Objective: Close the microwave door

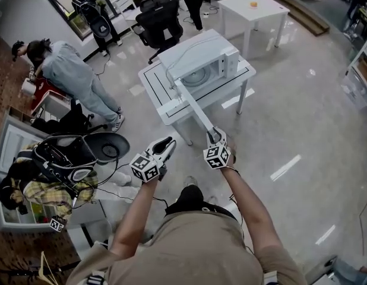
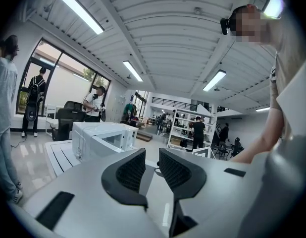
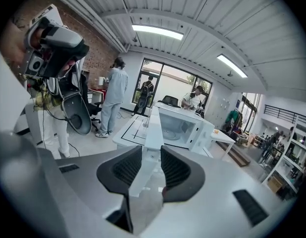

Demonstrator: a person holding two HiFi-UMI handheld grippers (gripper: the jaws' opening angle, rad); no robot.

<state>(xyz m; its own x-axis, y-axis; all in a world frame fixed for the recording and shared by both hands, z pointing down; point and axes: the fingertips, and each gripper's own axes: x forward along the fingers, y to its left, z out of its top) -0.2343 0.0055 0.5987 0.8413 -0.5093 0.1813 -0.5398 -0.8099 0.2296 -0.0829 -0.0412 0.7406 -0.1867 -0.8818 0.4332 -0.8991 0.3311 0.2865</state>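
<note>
A white microwave [image 1: 198, 61] stands on a low white table [image 1: 154, 79] ahead of me. Its door [image 1: 192, 108] is swung wide open and reaches out toward me. My right gripper [image 1: 216, 137] is shut on the door's free edge. In the right gripper view the door's edge [image 3: 154, 128] runs between the black pads [image 3: 128, 167], with the microwave's open cavity [image 3: 180, 128] beyond. My left gripper [image 1: 165, 144] hovers just left of the door's end, apart from it. A narrow gap shows between the left gripper's [image 2: 152, 170] jaws, which hold nothing. The microwave [image 2: 101, 138] lies ahead and to its left.
A black office chair [image 1: 160, 22] stands behind the table. A second white table [image 1: 255, 8] carries a small orange thing. A person [image 1: 76, 79] bends over at the left. A cluttered cart with headgear and cables [image 1: 65, 156] sits close on my left.
</note>
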